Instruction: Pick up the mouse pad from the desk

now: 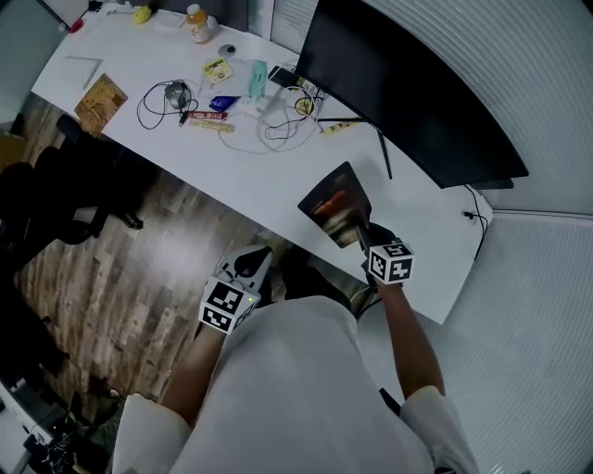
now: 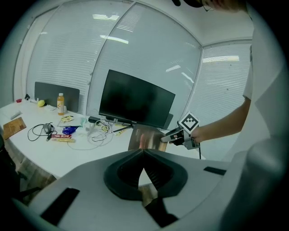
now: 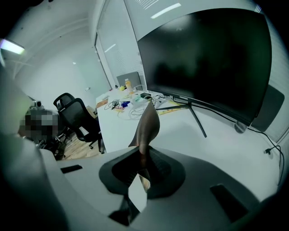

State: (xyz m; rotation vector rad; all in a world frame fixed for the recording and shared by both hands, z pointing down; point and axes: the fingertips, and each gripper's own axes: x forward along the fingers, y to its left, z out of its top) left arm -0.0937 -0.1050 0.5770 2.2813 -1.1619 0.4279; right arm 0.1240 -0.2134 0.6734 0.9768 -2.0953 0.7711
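Observation:
The mouse pad [image 1: 336, 205], dark with an orange-red print, hangs lifted above the white desk [image 1: 259, 180], in front of the monitor. My right gripper [image 1: 359, 233] is shut on its near edge. In the right gripper view the pad [image 3: 148, 124] rises thin and curled from between the jaws [image 3: 141, 156]. My left gripper [image 1: 252, 262] is off the desk's near edge, over the floor, shut with nothing in it [image 2: 143, 152]. In the left gripper view the lifted pad [image 2: 144, 137] and the right gripper [image 2: 175, 134] are straight ahead.
A large black curved monitor [image 1: 398, 83] stands at the desk's back right on a thin stand. Cables, packets and a headset [image 1: 222, 102] lie at the desk's left half, with an orange bottle [image 1: 196, 23] and a brown booklet [image 1: 100, 100]. A black office chair [image 1: 56, 199] stands on the wooden floor.

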